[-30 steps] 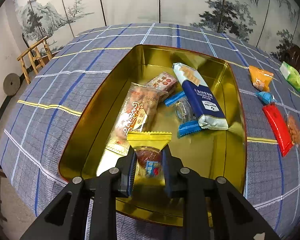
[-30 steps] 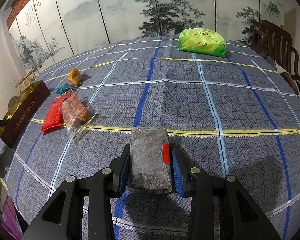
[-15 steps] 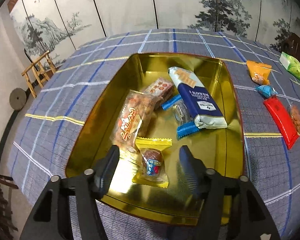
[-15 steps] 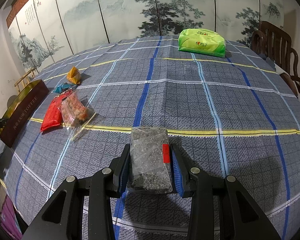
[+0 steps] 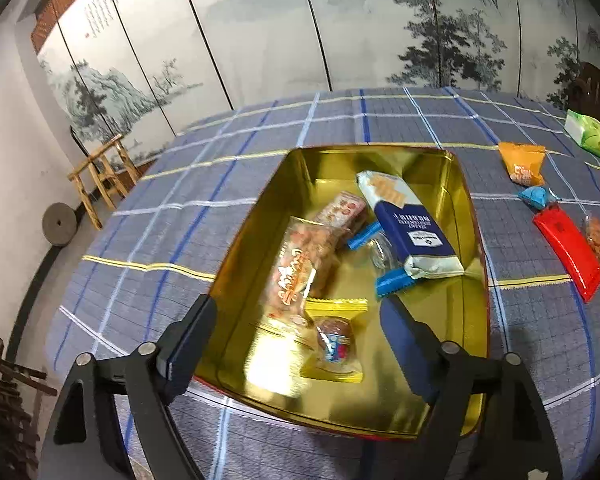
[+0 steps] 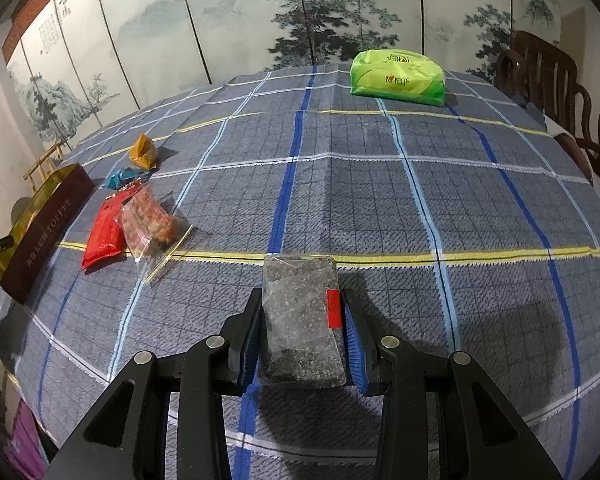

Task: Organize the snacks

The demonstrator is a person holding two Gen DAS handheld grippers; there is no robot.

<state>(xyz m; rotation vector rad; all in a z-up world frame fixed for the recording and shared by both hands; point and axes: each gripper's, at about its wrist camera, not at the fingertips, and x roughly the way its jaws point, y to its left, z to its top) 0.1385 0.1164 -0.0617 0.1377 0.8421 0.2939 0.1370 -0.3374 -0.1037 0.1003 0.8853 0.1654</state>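
A gold tin (image 5: 474, 240) holds several snacks: a yellow-wrapped candy (image 5: 334, 342), a peanut bag (image 5: 296, 276), a blue biscuit pack (image 5: 410, 224). My left gripper (image 5: 300, 316) is open and empty above the tin's near end, with the yellow candy lying between its fingers. My right gripper (image 6: 302, 320) is shut on a clear bag of dark seeds (image 6: 300, 312) low over the tablecloth. The tin shows from its side in the right wrist view (image 6: 40, 232).
Loose on the cloth are a red pack (image 6: 104, 232), a clear bag of nuts (image 6: 152, 224), a blue candy (image 6: 120, 178), an orange packet (image 6: 144, 152) and a green tissue pack (image 6: 398, 76). Wooden chairs (image 6: 548, 68) stand at the right.
My left gripper opened, let the yellow candy drop into the tin, and pulled back and up. My right gripper has kept still with the seed bag.
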